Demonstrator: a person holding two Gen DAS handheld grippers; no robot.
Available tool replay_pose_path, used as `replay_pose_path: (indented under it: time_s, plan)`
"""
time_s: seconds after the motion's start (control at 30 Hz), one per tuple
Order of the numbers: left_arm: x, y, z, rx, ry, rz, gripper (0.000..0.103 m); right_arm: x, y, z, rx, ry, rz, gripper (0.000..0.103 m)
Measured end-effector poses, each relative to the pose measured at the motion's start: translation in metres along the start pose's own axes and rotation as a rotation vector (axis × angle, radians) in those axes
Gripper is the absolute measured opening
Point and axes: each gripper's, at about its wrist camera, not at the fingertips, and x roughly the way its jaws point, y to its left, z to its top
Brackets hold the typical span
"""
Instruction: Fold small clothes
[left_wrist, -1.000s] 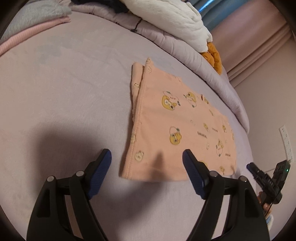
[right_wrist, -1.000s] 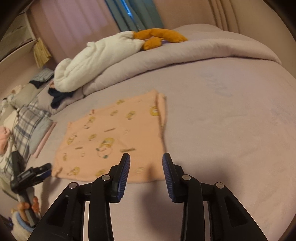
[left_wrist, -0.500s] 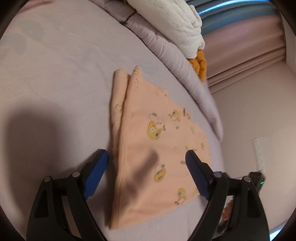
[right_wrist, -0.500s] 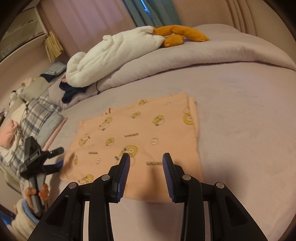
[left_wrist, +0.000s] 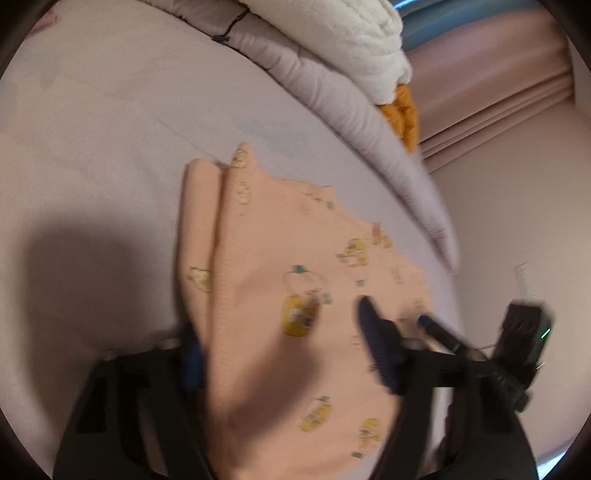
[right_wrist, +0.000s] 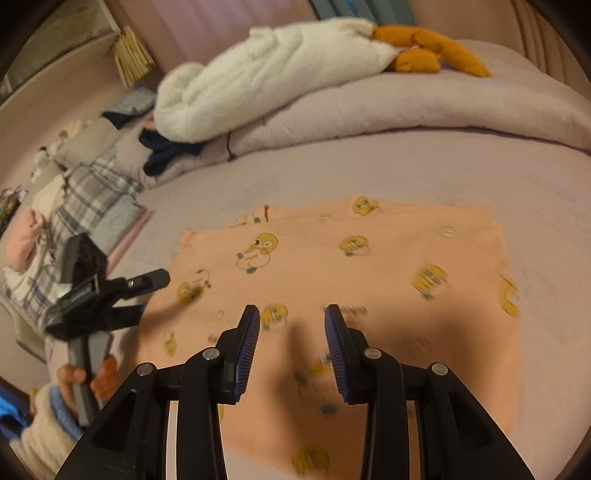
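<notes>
A peach garment with yellow cartoon prints (left_wrist: 288, 280) lies flat on the lilac bed, folded with one edge doubled over. It fills the middle of the right wrist view (right_wrist: 351, 266). My left gripper (left_wrist: 280, 343) is open and hangs low over the garment's near edge, one finger at each side; the frame is blurred. My right gripper (right_wrist: 291, 332) is open and empty, low over the opposite edge. The left gripper also shows in the right wrist view (right_wrist: 147, 291), at the garment's left corner.
A rolled lilac duvet (right_wrist: 369, 114) with a white plush blanket (right_wrist: 266, 74) and an orange cushion (right_wrist: 424, 55) lies along the far side. Folded plaid and pink clothes (right_wrist: 74, 206) are stacked at the left. The bed sheet (left_wrist: 92, 129) spreads around the garment.
Both grippers have moved forward and down over the garment from opposite sides. The garment itself has not moved.
</notes>
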Motion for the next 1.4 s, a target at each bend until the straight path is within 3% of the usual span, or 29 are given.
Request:
replay_pose_path:
  time_s: [0.1, 0.23, 0.37, 0.43, 0.6, 0.73, 0.87, 1.03, 1.17, 1.33, 1.4]
  plan:
    - [0.000, 0.008, -0.004, 0.004, -0.014, 0.021, 0.027, 0.022, 0.010, 0.016, 0.000, 0.019, -0.030, 0.036]
    - [-0.002, 0.030, -0.005, -0.060, -0.025, -0.032, 0.019, 0.046, 0.025, 0.030, -0.020, 0.033, -0.042, 0.035]
    - [-0.003, 0.027, -0.007, -0.032, -0.031, -0.008, 0.019, 0.079, 0.020, 0.035, -0.003, 0.118, -0.128, 0.019]
    - [-0.003, 0.023, -0.007, -0.013, -0.033, 0.011, 0.019, 0.081, 0.019, 0.033, -0.008, 0.109, -0.139, 0.016]
    - [0.000, 0.023, -0.005, -0.016, -0.029, 0.018, 0.019, 0.055, 0.033, 0.021, -0.083, 0.130, -0.139, 0.016]
    - [0.002, 0.021, -0.003, -0.008, -0.026, 0.033, 0.019, 0.021, 0.053, -0.020, -0.168, 0.161, -0.104, 0.016]
    - [0.004, 0.017, -0.001, -0.006, -0.022, 0.062, 0.019, 0.012, 0.058, -0.053, -0.251, 0.202, -0.160, 0.016]
    - [0.007, 0.012, 0.002, -0.004, -0.013, 0.093, 0.019, -0.016, 0.061, -0.071, -0.220, 0.205, -0.101, 0.016]
    - [0.009, 0.011, 0.003, -0.029, -0.014, 0.102, 0.019, 0.004, 0.065, -0.083, -0.261, 0.214, -0.114, 0.016]
    - [0.007, 0.006, 0.007, -0.060, 0.006, 0.127, 0.016, -0.001, 0.064, -0.077, -0.237, 0.235, -0.099, 0.016]
    - [0.004, 0.002, 0.009, -0.062, 0.002, 0.129, 0.013, -0.011, 0.060, -0.072, -0.193, 0.215, -0.046, 0.017]
